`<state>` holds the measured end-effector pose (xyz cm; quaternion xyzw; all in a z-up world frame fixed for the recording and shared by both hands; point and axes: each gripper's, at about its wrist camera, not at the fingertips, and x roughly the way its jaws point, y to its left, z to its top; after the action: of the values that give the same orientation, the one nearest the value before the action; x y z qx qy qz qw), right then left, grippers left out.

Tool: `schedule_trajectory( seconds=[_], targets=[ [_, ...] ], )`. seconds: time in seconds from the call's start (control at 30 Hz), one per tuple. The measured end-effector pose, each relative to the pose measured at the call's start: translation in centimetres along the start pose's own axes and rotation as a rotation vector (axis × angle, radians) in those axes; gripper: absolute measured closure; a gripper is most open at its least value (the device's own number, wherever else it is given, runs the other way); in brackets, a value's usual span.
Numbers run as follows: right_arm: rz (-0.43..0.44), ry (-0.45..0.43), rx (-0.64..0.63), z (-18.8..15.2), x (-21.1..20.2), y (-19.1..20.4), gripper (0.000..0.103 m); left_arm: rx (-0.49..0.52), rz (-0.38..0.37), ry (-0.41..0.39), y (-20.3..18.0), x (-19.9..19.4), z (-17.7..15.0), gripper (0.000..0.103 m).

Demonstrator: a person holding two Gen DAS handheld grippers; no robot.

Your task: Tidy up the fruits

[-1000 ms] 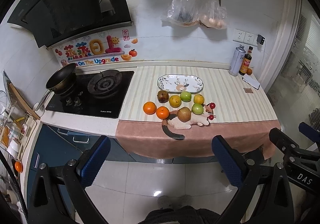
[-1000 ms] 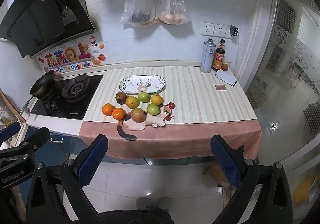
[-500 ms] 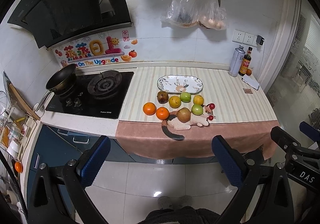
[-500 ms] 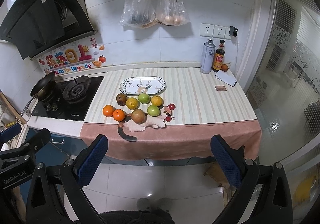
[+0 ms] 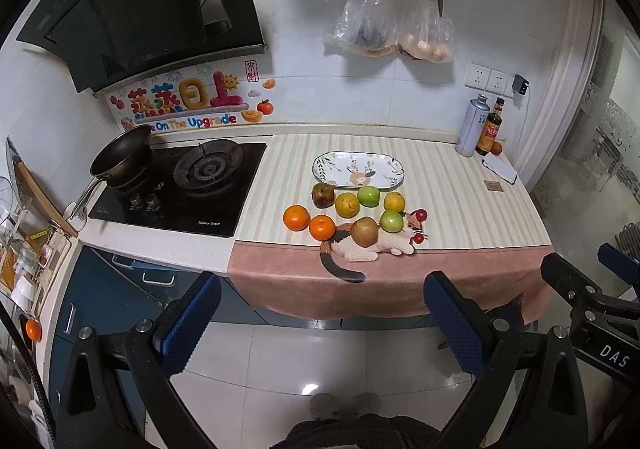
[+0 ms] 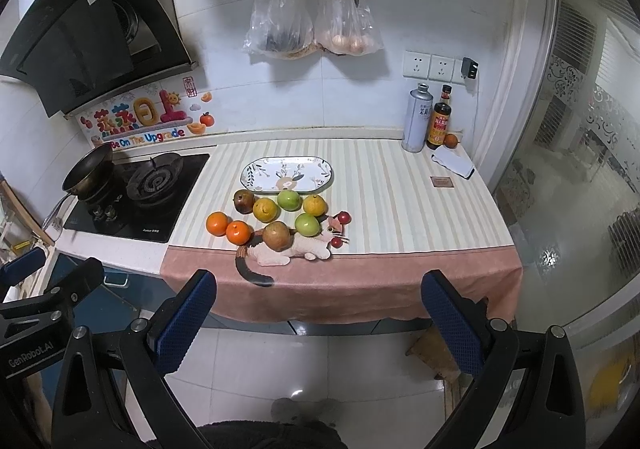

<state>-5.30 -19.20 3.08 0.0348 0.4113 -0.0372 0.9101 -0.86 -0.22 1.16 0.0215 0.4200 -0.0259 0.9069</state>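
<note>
On the striped counter mat (image 5: 460, 189), between the black gas hob (image 5: 188, 189) on the left and the bottles at the right back corner, the fruit is lying in a loose cluster near the mat's front edge. Starting from the left, two glossy round oranges (image 5: 296, 217) are sitting touching one another, the second one (image 5: 322, 227) just beside the tail end of a flat calico cat-shaped toy (image 5: 368, 247). Behind them a dark brown, bruised-looking pear (image 5: 322, 195) is standing, then a yellow citrus (image 5: 347, 205), a green apple (image 5: 368, 195) and a smaller yellow citrus (image 5: 394, 201) are forming a row. A tan russet pear (image 5: 364, 231) is resting on the cat toy, with a second green apple (image 5: 391, 221) just beside it to the right.

An oval white ceramic plate with a leaf-and-deer print (image 5: 358, 169) is lying just behind the cluster, bare of fruit, its long axis running left to right along the counter.

Well short of the counter, over the floor tiles, the left gripper (image 5: 322, 323) is hanging with its blue-padded fingers spread wide, gripping nothing. The right gripper (image 6: 318, 319) is likewise spread wide and holding nothing.
</note>
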Motion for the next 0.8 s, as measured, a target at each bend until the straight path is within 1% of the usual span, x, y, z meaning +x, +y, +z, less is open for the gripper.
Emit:
schedule_trajectory(
  seconds=[0.8],
  targets=[
    [0.011,0.001,0.001,-0.01,0.3,0.45,0.0,-0.009,0.003,-0.001,0.38,0.07,0.22,0.0]
  ],
)
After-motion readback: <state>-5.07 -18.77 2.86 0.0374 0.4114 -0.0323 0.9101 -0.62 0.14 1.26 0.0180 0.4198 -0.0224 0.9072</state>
